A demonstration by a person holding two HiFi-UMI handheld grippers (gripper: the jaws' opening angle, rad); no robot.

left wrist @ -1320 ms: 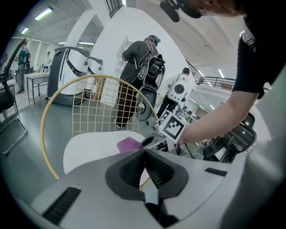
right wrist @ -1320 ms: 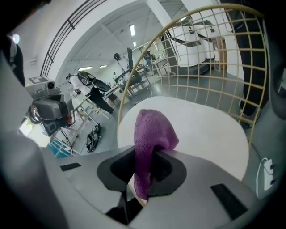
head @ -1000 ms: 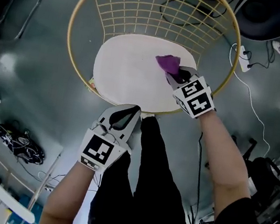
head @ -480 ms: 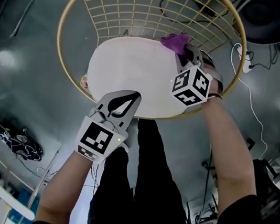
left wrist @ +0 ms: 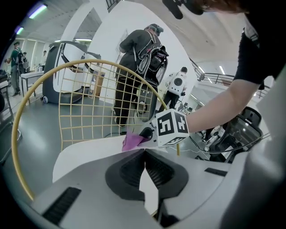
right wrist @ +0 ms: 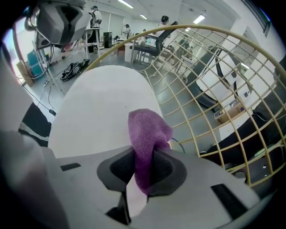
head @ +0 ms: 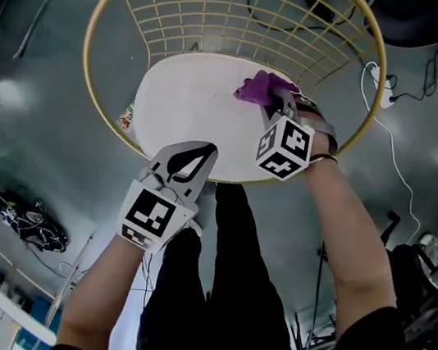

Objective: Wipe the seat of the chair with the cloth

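Note:
The chair has a round white seat [head: 188, 111] inside a yellow wire-mesh back [head: 231, 6]. A purple cloth [head: 260, 87] rests on the seat's far right part, and my right gripper [head: 274, 103] is shut on it. In the right gripper view the cloth [right wrist: 145, 136] bulges out from between the jaws over the white seat [right wrist: 98, 116]. My left gripper [head: 193, 153] hovers shut and empty at the seat's near rim. The left gripper view shows the cloth [left wrist: 132, 141] beyond its tips, held by the right gripper [left wrist: 147, 134].
Cables and a power strip [head: 380, 81] lie on the grey floor right of the chair. A dark bundle of gear [head: 27, 225] sits at lower left by a white rack. People stand in the background [left wrist: 138, 58]. My legs stand just below the seat.
The right gripper with the cloth went from mid-right of the seat up to the far edge, then came back slightly toward the middle. The left gripper stayed near the front rim.

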